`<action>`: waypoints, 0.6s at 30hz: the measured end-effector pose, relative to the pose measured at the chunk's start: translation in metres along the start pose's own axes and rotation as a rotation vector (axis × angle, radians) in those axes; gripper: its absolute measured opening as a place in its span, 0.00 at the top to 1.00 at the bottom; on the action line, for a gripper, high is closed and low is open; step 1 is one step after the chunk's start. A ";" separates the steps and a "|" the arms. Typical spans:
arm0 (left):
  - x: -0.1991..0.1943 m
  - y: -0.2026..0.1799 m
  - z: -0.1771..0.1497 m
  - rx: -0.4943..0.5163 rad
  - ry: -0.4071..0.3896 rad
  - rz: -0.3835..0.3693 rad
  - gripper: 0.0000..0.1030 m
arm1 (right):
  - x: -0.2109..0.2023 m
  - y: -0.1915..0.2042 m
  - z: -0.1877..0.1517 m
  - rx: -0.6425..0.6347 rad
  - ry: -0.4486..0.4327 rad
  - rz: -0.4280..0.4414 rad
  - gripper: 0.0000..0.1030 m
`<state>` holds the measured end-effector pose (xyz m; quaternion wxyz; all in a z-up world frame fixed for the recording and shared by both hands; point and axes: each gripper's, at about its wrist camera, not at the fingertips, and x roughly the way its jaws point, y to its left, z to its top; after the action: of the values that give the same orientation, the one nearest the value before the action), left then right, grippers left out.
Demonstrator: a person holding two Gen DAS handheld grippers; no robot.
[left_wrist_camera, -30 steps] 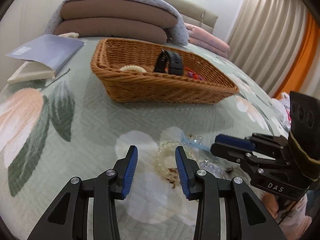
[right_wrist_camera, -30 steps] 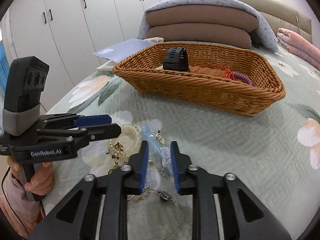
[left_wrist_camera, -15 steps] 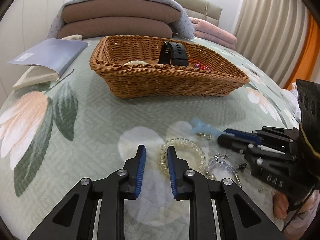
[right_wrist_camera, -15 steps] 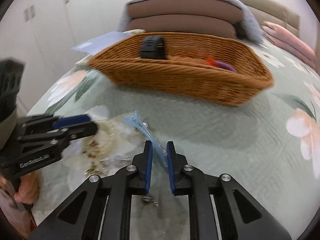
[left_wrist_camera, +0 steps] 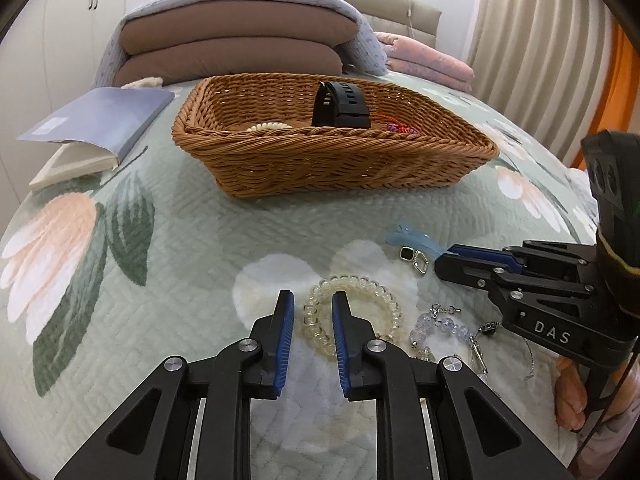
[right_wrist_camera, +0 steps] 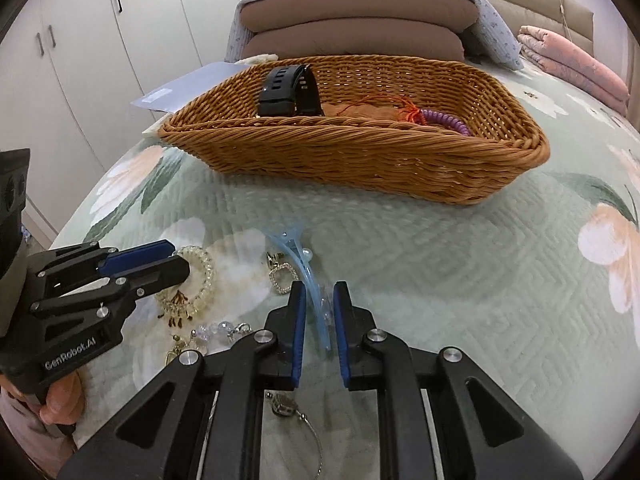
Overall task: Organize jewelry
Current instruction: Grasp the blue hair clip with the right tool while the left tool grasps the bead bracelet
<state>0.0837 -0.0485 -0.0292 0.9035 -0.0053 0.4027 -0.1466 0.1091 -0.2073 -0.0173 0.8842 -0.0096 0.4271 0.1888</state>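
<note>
A wicker basket [left_wrist_camera: 332, 160] [right_wrist_camera: 360, 160] on the bed holds a black watch [left_wrist_camera: 340, 106] [right_wrist_camera: 290, 92], a white coil tie [left_wrist_camera: 272, 126] and a purple coil tie [right_wrist_camera: 448, 118]. Loose jewelry lies on the quilt in front. My left gripper [left_wrist_camera: 313, 324] is open a little, its jaws on either side of the near left rim of a clear coil bracelet [left_wrist_camera: 360, 300] [right_wrist_camera: 200, 280]. My right gripper [right_wrist_camera: 320, 312] [left_wrist_camera: 452, 258] is open a little around a light blue hair clip [right_wrist_camera: 308, 272] [left_wrist_camera: 412, 240] that lies on the quilt.
Square earrings [left_wrist_camera: 414, 258] [right_wrist_camera: 282, 276], a crystal bead bracelet [left_wrist_camera: 436, 328] [right_wrist_camera: 220, 330] and a thin chain [right_wrist_camera: 304, 424] lie around the clip. A booklet [left_wrist_camera: 96, 120] lies left of the basket. Stacked pillows [left_wrist_camera: 236, 52] stand behind it.
The left gripper closed from wide to narrow, pulled back a little and widened slightly around the bracelet's rim. The right gripper narrowed, then opened slightly around the blue clip.
</note>
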 end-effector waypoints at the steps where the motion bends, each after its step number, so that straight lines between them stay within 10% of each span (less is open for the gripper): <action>1: 0.000 0.000 0.000 0.002 0.000 0.002 0.81 | 0.000 0.001 0.000 -0.005 -0.001 -0.008 0.84; 18: -0.020 0.005 0.001 -0.047 -0.097 -0.071 0.91 | -0.035 0.000 -0.007 0.012 -0.176 0.051 0.91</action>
<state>0.0733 -0.0388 -0.0150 0.9159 -0.0481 0.3612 -0.1687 0.0844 -0.2205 0.0053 0.9132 0.0233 0.3491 0.2089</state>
